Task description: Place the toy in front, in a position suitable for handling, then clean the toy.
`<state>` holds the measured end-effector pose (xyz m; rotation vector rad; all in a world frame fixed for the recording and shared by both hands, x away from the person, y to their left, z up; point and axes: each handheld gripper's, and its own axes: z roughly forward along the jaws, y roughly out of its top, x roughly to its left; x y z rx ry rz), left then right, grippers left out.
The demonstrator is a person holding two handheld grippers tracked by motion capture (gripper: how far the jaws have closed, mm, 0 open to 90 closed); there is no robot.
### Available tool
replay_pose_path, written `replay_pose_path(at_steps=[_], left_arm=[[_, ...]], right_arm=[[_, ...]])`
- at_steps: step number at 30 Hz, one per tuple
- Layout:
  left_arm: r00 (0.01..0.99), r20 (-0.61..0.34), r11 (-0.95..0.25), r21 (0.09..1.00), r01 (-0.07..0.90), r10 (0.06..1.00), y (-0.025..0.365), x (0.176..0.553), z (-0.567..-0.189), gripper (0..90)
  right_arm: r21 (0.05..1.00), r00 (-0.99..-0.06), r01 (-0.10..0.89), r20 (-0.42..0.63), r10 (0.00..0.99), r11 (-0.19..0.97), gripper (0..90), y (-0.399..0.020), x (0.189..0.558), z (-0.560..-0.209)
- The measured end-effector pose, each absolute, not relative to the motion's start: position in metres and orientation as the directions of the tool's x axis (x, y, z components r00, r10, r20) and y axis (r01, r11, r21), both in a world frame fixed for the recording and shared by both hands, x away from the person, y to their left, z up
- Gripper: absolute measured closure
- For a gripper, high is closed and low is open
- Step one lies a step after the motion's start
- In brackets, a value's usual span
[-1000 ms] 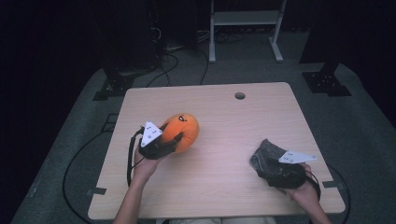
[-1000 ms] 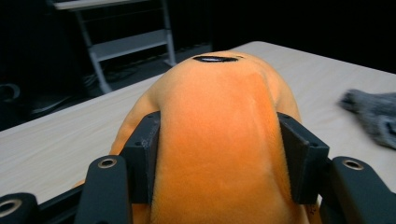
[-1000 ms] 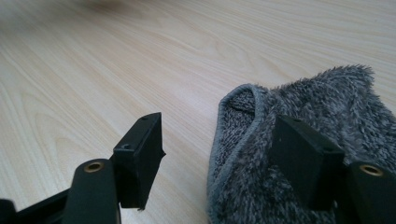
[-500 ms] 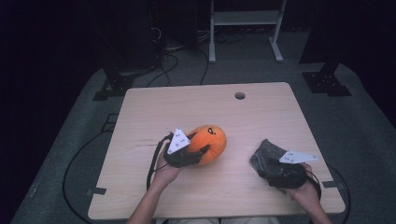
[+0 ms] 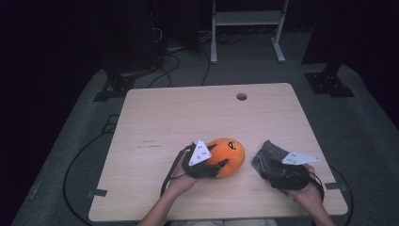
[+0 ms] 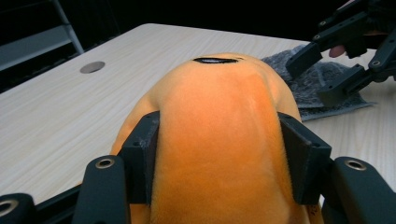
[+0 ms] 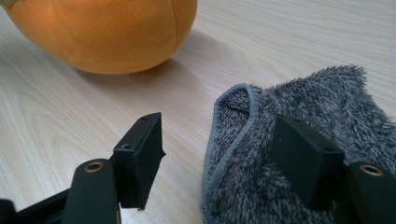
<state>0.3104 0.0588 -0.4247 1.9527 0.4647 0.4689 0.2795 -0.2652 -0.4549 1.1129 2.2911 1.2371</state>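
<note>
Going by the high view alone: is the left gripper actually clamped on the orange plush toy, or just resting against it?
Observer: Clamped. In the left gripper view, the left gripper has its fingers pressed into both sides of the orange plush toy.
Reviewer: And the right gripper, holding that grey cloth?
Observer: No. The right gripper is open: one finger lies over the grey cloth, the other over bare table.

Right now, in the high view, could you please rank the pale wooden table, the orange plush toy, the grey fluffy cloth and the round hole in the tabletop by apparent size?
1. Pale wooden table
2. Orange plush toy
3. Grey fluffy cloth, partly hidden by the right gripper, so unsure against the toy
4. Round hole
</note>
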Motion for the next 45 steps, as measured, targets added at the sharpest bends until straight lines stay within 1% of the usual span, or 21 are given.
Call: replay_pose_path(at_steps=[1, 5, 7, 9, 12, 14, 15, 17, 20, 22, 25, 30, 34, 37, 40, 43, 45], left_arm=[[0.85, 0.127, -0.406, 0.907, 0.109, 0.511, 0.057, 0.31, -0.426, 38.8], [0.877, 0.099, -0.444, 0.885, 0.139, 0.471, 0.051, 0.311, -0.438, 36.5], [0.878, 0.1, -0.429, 0.895, 0.126, 0.467, 0.049, 0.309, -0.445, 33.6], [0.874, 0.125, -0.444, 0.889, 0.111, 0.469, 0.049, 0.309, -0.442, 30.0], [0.875, 0.117, -0.443, 0.889, 0.119, 0.47, 0.051, 0.309, -0.439, 17.0], [0.884, 0.114, -0.425, 0.9, 0.101, 0.453, 0.055, 0.309, -0.436, 11.4], [0.884, 0.114, -0.425, 0.9, 0.101, 0.453, 0.055, 0.309, -0.436, 11.6], [0.89, 0.076, -0.35, 0.932, 0.097, 0.449, 0.064, 0.309, -0.426, 11.6], [0.886, 0.063, -0.33, 0.938, 0.105, 0.46, 0.069, 0.31, -0.419, 10.6], [0.873, 0.067, -0.316, 0.943, 0.103, 0.484, 0.077, 0.312, -0.416, 10.5], [0.867, 0.063, -0.316, 0.942, 0.112, 0.494, 0.08, 0.313, -0.415, 10.5], [0.858, 0.089, -0.336, 0.936, 0.101, 0.506, 0.086, 0.311, -0.415, 10.5], [0.853, 0.087, -0.336, 0.936, 0.107, 0.515, 0.088, 0.312, -0.414, 10.2], [0.847, 0.08, -0.341, 0.932, 0.123, 0.525, 0.091, 0.314, -0.417, 10.1], [0.839, 0.072, -0.346, 0.927, 0.142, 0.539, 0.093, 0.318, -0.42, 10.1], [0.833, 0.078, -0.362, 0.92, 0.152, 0.547, 0.093, 0.319, -0.421, 10.1], [0.832, 0.075, -0.351, 0.924, 0.149, 0.55, 0.091, 0.318, -0.42, 10.1]], right_arm=[[0.81, -0.652, 0.486, 0.087, 0.753, 0.327, 32.5, -0.265, 0.279, -0.455], [0.809, -0.651, 0.488, 0.086, 0.754, 0.329, 32.5, -0.265, 0.279, -0.455], [0.807, -0.648, 0.49, 0.083, 0.757, 0.331, 32.5, -0.265, 0.28, -0.456], [0.808, -0.644, 0.49, 0.083, 0.76, 0.327, 32.5, -0.266, 0.28, -0.455], [0.812, -0.637, 0.49, 0.085, 0.766, 0.318, 32.5, -0.268, 0.28, -0.455], [0.814, -0.631, 0.492, 0.089, 0.771, 0.309, 32.5, -0.27, 0.281, -0.454], [0.814, -0.631, 0.492, 0.089, 0.771, 0.309, 32.5, -0.27, 0.281, -0.454], [0.82, -0.628, 0.485, 0.086, 0.774, 0.302, 32.7, -0.271, 0.281, -0.453], [0.825, -0.626, 0.482, 0.09, 0.774, 0.294, 32.7, -0.273, 0.28, -0.452], [0.824, -0.628, 0.482, 0.09, 0.773, 0.296, 32.7, -0.274, 0.281, -0.452], [0.824, -0.629, 0.482, 0.088, 0.772, 0.298, 32.6, -0.274, 0.283, -0.452], [0.831, -0.623, 0.478, 0.092, 0.777, 0.285, 29.4, -0.272, 0.288, -0.451], [0.836, -0.618, 0.475, 0.095, 0.781, 0.274, 29.6, -0.273, 0.294, -0.452], [0.837, -0.596, 0.487, 0.109, 0.795, 0.25, 29.7, -0.277, 0.301, -0.453], [0.834, -0.571, 0.49, 0.087, 0.816, 0.253, 29.3, -0.279, 0.309, -0.452], [0.839, -0.558, 0.491, 0.094, 0.825, 0.236, 29.5, -0.28, 0.315, -0.45], [0.843, -0.553, 0.486, 0.092, 0.828, 0.231, 30.1, -0.28, 0.32, -0.449]])
